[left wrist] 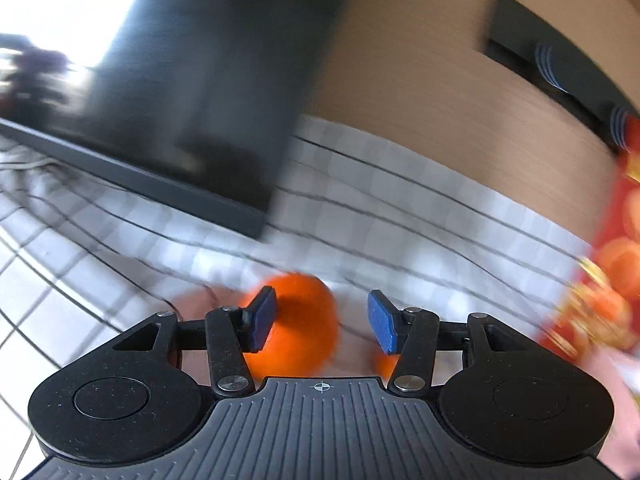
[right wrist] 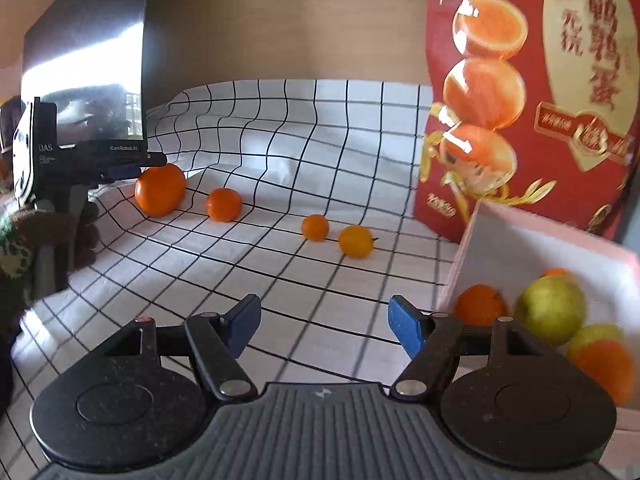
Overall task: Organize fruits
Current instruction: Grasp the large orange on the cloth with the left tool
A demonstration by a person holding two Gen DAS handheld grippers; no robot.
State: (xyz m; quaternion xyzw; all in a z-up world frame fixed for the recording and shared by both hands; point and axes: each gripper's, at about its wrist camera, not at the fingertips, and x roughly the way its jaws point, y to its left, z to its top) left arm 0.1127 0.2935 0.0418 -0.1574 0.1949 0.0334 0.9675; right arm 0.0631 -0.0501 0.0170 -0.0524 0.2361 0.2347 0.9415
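**Hovering wide over the biggest orange**

Holding your left gripper [left wrist: 322, 320] with its blue pads [left wrist: 264, 318] spread wide, you have it above the large orange [left wrist: 304, 320]; the fruit sits between the pads and nearer the left one, though motion blur hides whether that pad touches it. From the right wrist view, your left gripper [right wrist: 124, 170] shows at the far left, poised just over that same large orange [right wrist: 160, 189] on the checked cloth [right wrist: 280, 152].

Your right gripper [right wrist: 324, 322] is also spread apart, with nothing between its fingers, low over a bare patch of cloth.

Moving outward, three more fruits lie on the cloth in a loose row: a medium orange [right wrist: 224, 204] near the large one, then a small orange [right wrist: 315, 227] and a yellowish orange [right wrist: 356, 241] just beside each other.

At your right, a white box [right wrist: 540, 248] holds an orange [right wrist: 480, 305], a green fruit [right wrist: 551, 307] and further fruit at the frame's edge, partly blurred. Behind the box stands a red printed bag [right wrist: 520, 80]. A dark monitor [right wrist: 88, 60] stands at the back left, against the wooden wall [right wrist: 260, 32].
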